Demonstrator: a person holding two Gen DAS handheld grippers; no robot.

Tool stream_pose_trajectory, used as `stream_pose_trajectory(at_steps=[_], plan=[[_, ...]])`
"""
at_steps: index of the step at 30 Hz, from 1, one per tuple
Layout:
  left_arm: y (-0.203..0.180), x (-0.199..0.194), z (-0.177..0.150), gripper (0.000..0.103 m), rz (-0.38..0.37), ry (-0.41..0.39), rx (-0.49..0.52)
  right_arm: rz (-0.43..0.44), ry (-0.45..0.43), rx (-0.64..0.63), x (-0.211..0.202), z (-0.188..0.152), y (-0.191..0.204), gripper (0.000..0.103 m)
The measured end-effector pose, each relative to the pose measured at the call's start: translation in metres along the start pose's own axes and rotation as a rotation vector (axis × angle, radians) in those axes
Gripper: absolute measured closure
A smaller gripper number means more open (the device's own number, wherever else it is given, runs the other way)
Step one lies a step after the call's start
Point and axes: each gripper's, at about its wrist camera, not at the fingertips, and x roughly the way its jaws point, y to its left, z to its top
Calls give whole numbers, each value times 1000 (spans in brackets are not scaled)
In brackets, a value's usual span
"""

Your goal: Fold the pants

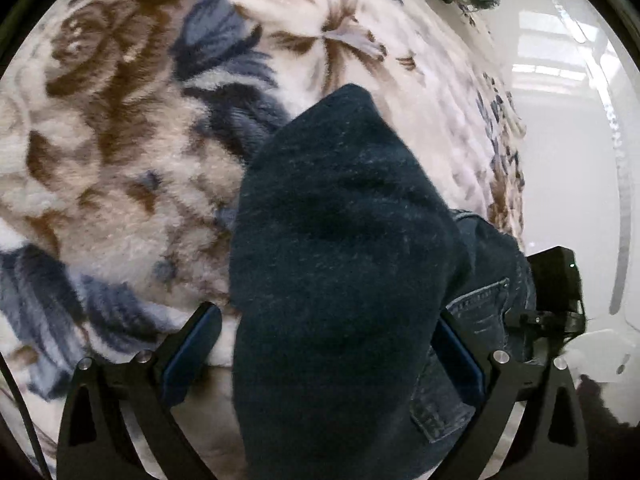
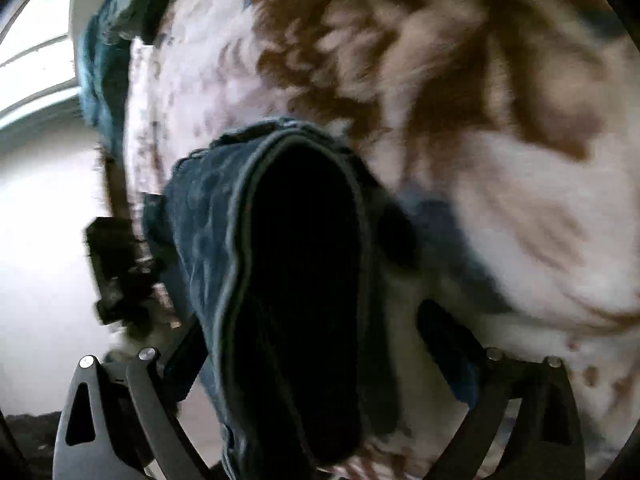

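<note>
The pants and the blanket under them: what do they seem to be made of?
Pants: likely blue denim, matte, with visible stitched seams and a pocket edge; the dark inner side looks fuzzy, perhaps fleece-lined. Blanket: soft plush pile, probably synthetic, with a brown and blue floral pattern.

A plush floral blanket (image 1: pixel 120 128) (brown and blue blooms) covers the bed; beside it, glossy white floor (image 1: pixel 560 200) reflects windows.

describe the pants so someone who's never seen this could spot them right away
A fluffy floral blanket in cream, brown and grey-blue covers the surface. Hanging in front of it, between the left tongs, are the pants, also seen between the right tongs. They are dark navy denim with pale stitching, the only plain dark cloth against the pattern.
</note>
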Motion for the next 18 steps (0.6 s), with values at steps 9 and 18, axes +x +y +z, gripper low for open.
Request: stream_pose_trajectory(at_steps=[9, 18], plan=[[-26, 17, -11, 1, 12, 38, 85, 56, 74, -100, 42, 8, 15, 3], [-45, -29, -22, 1, -48, 9, 99, -31, 2, -106, 26, -17, 53, 43]])
